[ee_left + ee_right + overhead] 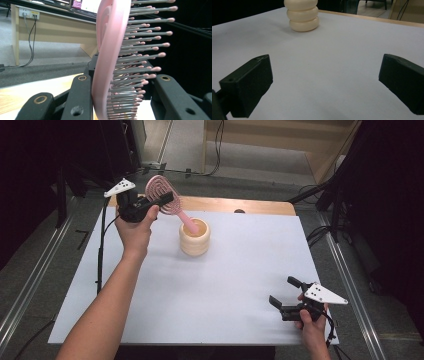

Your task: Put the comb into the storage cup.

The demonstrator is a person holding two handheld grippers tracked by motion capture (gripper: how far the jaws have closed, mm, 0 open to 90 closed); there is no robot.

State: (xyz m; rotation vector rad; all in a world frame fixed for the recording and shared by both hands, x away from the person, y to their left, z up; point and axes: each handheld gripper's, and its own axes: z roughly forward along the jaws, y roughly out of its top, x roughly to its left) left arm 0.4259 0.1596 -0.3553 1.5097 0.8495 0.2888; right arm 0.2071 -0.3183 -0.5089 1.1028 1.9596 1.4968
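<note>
High view — left gripper (pixel 161 202) clamps hairbrush (pixel 161 195) | handle in cup (pixel 195 238)

A: What sits between the jaws?
B: A pink brush (pixel 107 62), standing on edge, its back against one jaw and its bristles (pixel 140 55) pointing at the other, which their tips reach low down.
A: So the left gripper (pixel 117 100) has it clamped?
B: Yes.
A: And behind?
B: A wooden desk (pixel 55 27) with cables (pixel 31 42) hanging down onto grey floor (pixel 42 72).
</note>
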